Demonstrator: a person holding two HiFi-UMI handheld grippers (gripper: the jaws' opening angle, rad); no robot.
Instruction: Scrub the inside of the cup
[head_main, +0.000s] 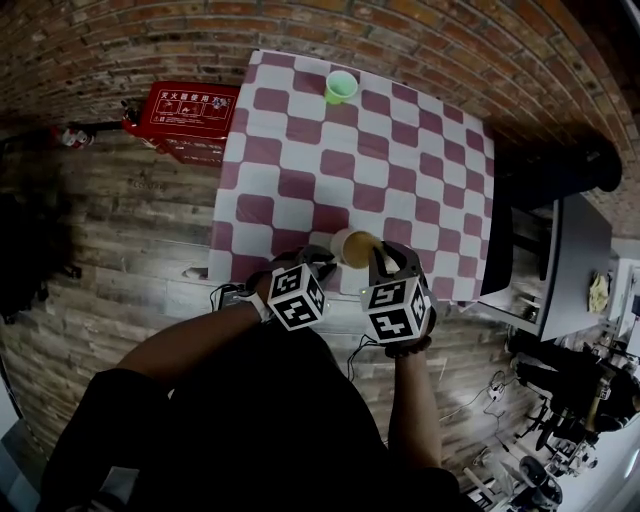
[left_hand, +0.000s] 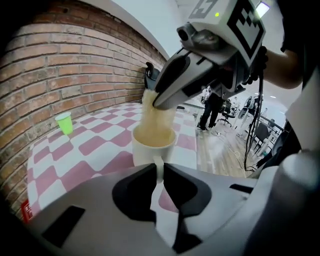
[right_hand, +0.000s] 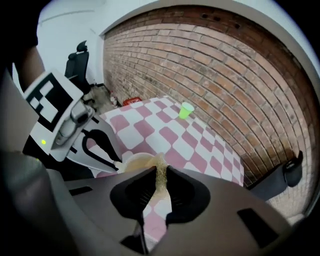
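Note:
A white cup (head_main: 348, 246) stands near the front edge of the checkered table (head_main: 400, 160). My left gripper (head_main: 322, 258) is shut on the cup's handle (left_hand: 158, 167), which shows pinched between the jaws in the left gripper view, left gripper (left_hand: 159, 174). My right gripper (head_main: 380, 256) is shut on a yellow scrub sponge (right_hand: 160, 167). The sponge (left_hand: 157, 117) hangs down into the cup (left_hand: 150, 147) and fills its mouth. In the right gripper view, the right gripper (right_hand: 160, 187) sits just above the cup's rim (right_hand: 136, 161).
A small green cup (head_main: 340, 87) stands at the table's far edge by the brick wall. A red box (head_main: 190, 120) lies on the floor to the left. A dark chair (head_main: 560, 170) and a grey desk (head_main: 575, 265) stand to the right.

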